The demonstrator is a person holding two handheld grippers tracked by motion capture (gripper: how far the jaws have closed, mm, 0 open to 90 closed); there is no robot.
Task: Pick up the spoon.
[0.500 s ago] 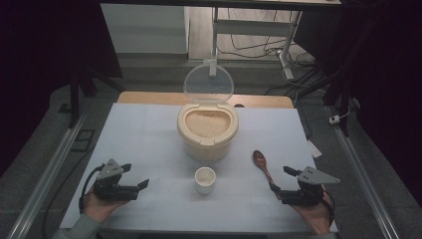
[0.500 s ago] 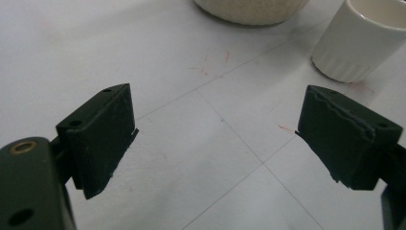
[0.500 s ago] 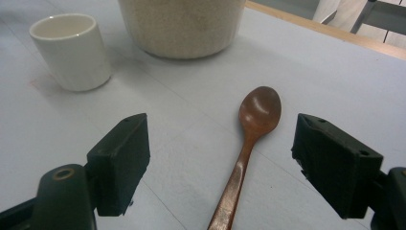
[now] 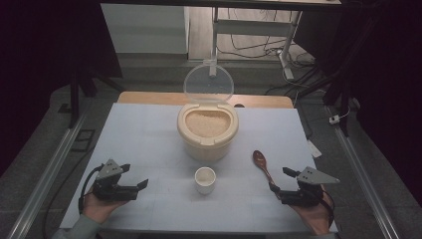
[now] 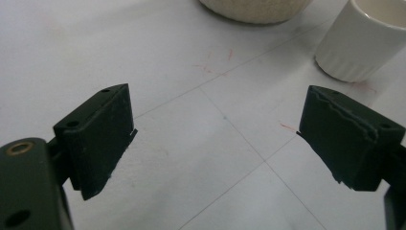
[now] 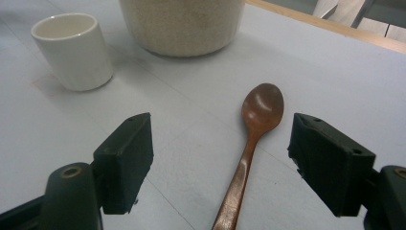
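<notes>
A cream container (image 4: 207, 130) full of rice stands mid-table with its clear lid (image 4: 208, 82) tipped up behind it. In front of it is a small white cup (image 4: 205, 179), and to the right of the cup lies a brown wooden spoon (image 4: 262, 164). My left gripper (image 4: 134, 175) rests open at the front left, empty, its jaws toward the cup (image 5: 364, 38). My right gripper (image 4: 278, 179) is open at the front right. In the right gripper view the spoon (image 6: 261, 108) runs between the spread jaws, handle toward me, untouched; the cup (image 6: 74, 50) and container (image 6: 182, 24) lie beyond.
A pale sheet (image 4: 149, 134) covers the table, with a wooden edge (image 4: 149, 98) showing at the back. Metal rails (image 4: 45, 179) run along both sides. A desk frame and cables (image 4: 278, 45) stand on the floor beyond.
</notes>
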